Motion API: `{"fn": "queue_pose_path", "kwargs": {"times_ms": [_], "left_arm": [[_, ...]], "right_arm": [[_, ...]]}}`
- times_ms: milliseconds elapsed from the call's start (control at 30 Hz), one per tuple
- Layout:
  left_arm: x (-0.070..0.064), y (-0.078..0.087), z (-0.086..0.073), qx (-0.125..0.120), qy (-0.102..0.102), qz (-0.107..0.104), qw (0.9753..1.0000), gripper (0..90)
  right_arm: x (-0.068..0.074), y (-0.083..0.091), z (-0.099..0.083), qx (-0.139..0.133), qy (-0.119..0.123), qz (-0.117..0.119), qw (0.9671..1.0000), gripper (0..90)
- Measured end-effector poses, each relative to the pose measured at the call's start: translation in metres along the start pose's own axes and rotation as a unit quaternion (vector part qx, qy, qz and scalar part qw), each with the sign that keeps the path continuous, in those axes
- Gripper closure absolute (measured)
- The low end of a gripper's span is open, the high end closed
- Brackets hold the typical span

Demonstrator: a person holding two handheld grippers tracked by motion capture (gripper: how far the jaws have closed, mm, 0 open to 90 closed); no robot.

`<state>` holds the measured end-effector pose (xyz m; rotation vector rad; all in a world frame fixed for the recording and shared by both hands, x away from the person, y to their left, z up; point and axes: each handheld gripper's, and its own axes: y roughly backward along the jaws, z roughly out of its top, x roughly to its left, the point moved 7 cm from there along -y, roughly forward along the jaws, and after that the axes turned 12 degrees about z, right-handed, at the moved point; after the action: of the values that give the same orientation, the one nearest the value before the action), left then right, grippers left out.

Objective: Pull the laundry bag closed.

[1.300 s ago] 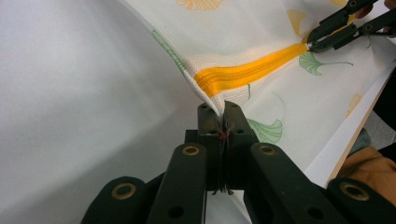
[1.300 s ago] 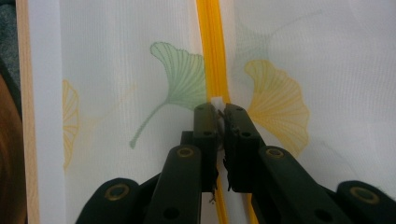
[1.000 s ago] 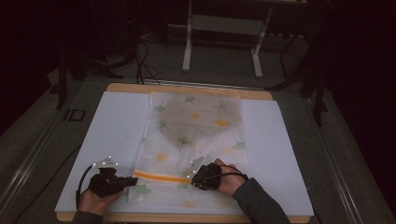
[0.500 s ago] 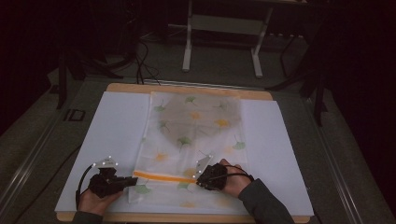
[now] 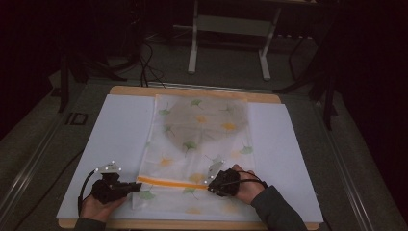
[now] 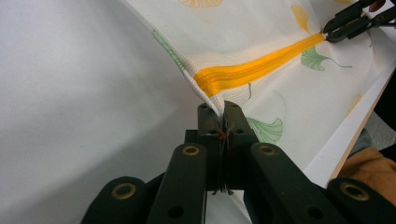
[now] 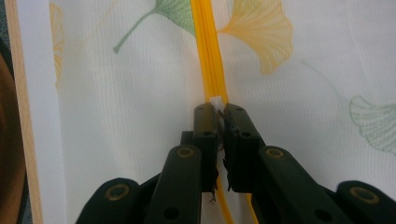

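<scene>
White paper (image 5: pixel 120 139) covers the wooden table (image 5: pixel 192 91) under a dark room, and on it lies my mesh bag (image 5: pixel 199 144), printed with green and yellow leaves, stretched from the far edge to the near one. Its orange zipper (image 5: pixel 171 182) runs across the near end. My left gripper (image 6: pixel 218 108) is clamped on the bag's corner beside the zipper's end. My right gripper (image 7: pixel 217 110) is closed on the small white zipper pull (image 7: pixel 215 100), further along the same orange strip.
</scene>
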<state>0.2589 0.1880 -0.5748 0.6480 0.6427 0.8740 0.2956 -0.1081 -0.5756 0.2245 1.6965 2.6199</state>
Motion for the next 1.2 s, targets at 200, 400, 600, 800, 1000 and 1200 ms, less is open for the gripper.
{"fn": "queue_pose_path", "kwargs": {"times_ms": [200, 400, 600, 800, 1000, 1200], "left_arm": [[0.000, 0.000, 0.000, 0.001, 0.000, 0.000, 1.0000, 88.2], [0.000, 0.000, 0.000, 0.001, 0.000, 0.000, 1.0000, 88.2], [0.000, 0.000, -0.001, 0.001, 0.000, 0.000, 1.0000, 88.2], [0.000, 0.000, -0.001, 0.001, 0.000, 0.001, 1.0000, 88.2], [0.001, 0.000, -0.001, 0.001, 0.000, 0.000, 1.0000, 88.3], [0.001, -0.001, -0.001, 0.001, 0.001, 0.000, 1.0000, 88.3]], "right_arm": [[0.000, 0.003, -0.007, -0.004, -0.007, -0.001, 1.0000, 84.3], [-0.001, 0.004, -0.010, -0.002, -0.009, -0.003, 1.0000, 84.3], [-0.001, 0.006, -0.013, 0.001, -0.009, -0.004, 0.9999, 84.3], [-0.001, 0.008, -0.017, 0.005, -0.013, -0.006, 0.9999, 84.3], [-0.002, 0.011, -0.022, 0.010, -0.015, -0.009, 0.9998, 84.3], [-0.002, 0.013, -0.026, 0.013, -0.015, -0.009, 0.9998, 84.3]]}}
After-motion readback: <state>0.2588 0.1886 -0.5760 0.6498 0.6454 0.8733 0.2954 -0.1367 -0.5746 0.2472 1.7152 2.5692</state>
